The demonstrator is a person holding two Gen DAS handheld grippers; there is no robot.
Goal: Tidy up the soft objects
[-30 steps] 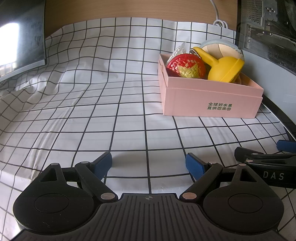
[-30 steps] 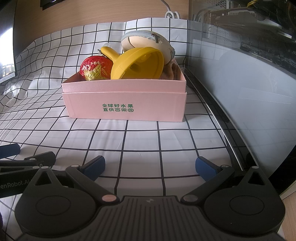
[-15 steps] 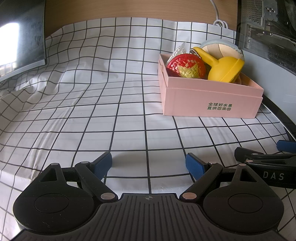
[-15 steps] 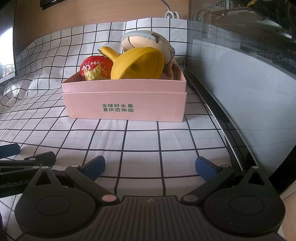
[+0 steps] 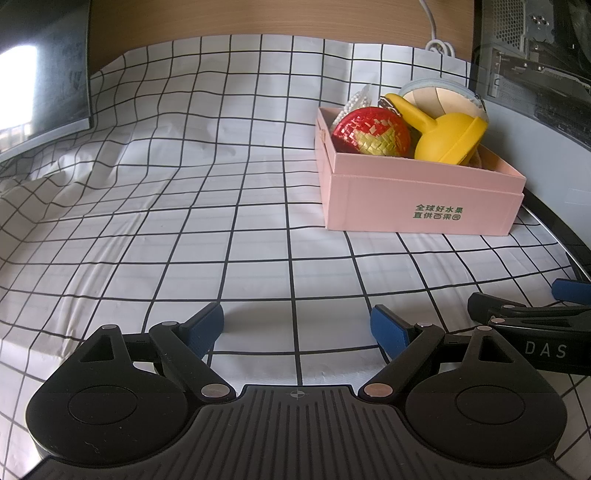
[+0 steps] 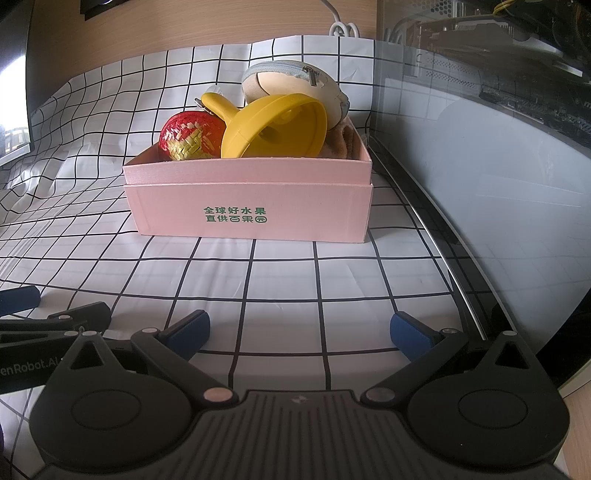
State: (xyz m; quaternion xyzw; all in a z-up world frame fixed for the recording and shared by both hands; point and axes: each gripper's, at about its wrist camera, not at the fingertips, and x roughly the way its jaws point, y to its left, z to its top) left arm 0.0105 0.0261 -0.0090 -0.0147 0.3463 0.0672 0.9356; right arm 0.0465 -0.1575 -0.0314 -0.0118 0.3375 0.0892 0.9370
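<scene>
A pink cardboard box [image 5: 421, 203] [image 6: 251, 206] stands on the checked cloth at the right. It holds a red and gold woven ball [image 5: 371, 131] [image 6: 192, 136], a yellow silicone funnel [image 5: 443, 136] [image 6: 273, 125], a beige zip pouch [image 5: 443, 98] [image 6: 291, 83] and a brown plush piece [image 6: 341, 142]. My left gripper [image 5: 297, 323] rests low on the cloth, open, nothing between its blue pads. My right gripper [image 6: 299, 330] sits open in front of the box, also holding nothing. Each gripper shows at the edge of the other's view.
The black-and-white checked cloth [image 5: 184, 221] covers the table and is wrinkled at the left. A dark monitor [image 5: 40, 74] stands at the far left. A glass-sided computer case [image 6: 498, 166] flanks the right edge. A white cable [image 6: 341, 26] hangs on the wooden back wall.
</scene>
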